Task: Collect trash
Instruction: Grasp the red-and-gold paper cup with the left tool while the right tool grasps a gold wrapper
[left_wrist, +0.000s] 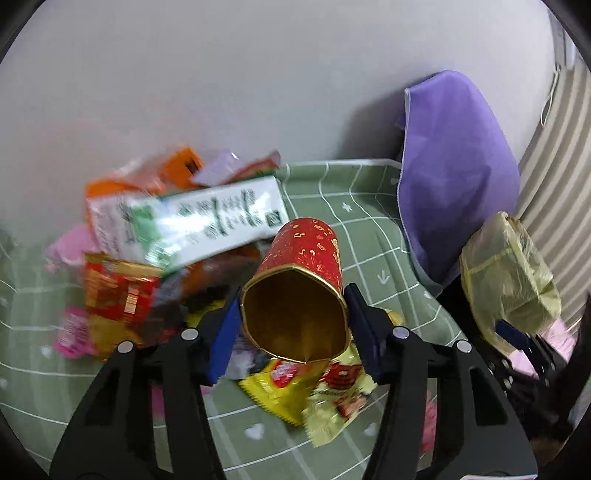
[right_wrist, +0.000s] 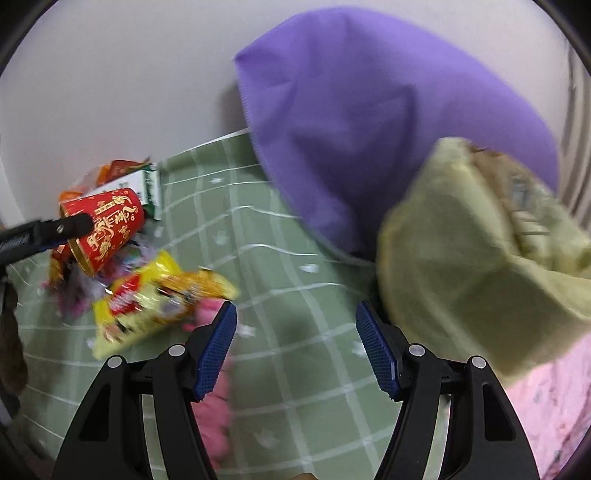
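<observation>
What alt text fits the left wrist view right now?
The left gripper is shut on a red paper cup, its open mouth facing the camera, above snack wrappers on a green checked cloth. A purple bag stands behind.

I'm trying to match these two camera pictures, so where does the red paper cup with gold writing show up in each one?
Left wrist view: the red cup sits at centre, clamped between the left hand-held gripper pads, open mouth toward the camera.
Right wrist view: it is at far left, with a dark finger across it.
Shared landmark: the purple bag against the wall.
</observation>
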